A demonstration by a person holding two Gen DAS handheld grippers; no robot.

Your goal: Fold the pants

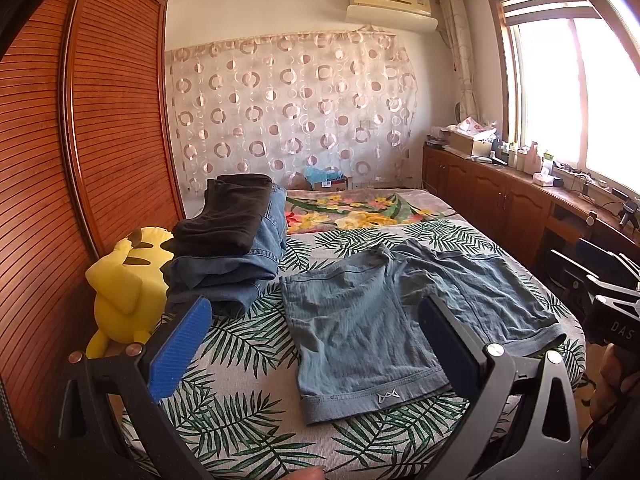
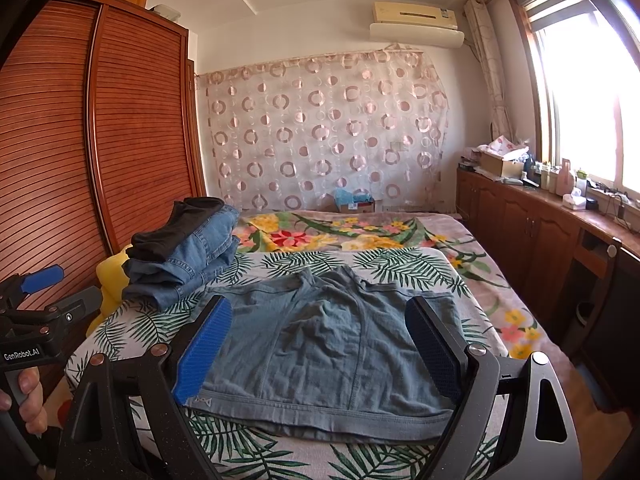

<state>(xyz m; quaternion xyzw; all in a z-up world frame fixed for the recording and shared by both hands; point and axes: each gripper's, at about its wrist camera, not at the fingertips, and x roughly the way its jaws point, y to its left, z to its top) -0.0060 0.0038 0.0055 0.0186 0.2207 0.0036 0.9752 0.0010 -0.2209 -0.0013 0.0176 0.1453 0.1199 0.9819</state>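
A pair of blue-grey shorts (image 1: 360,320) (image 2: 320,344) lies spread flat on the leaf-print bed cover, both hems toward me and the waistband at the far side. My left gripper (image 1: 316,336) hovers open above the near left leg, blue pads wide apart, nothing between them. My right gripper (image 2: 320,340) is open too, its pads framing the right leg from above. The other handheld unit shows at the right edge of the left wrist view and at the left edge of the right wrist view, where a hand (image 2: 24,396) holds it.
A stack of folded jeans topped by a black garment (image 1: 236,240) (image 2: 188,248) sits at the bed's left. A yellow plush toy (image 1: 128,284) lies beside a wooden slatted wardrobe (image 1: 80,140). Floral blanket (image 1: 352,208) behind. Cabinets under the window (image 2: 560,232) line the right.
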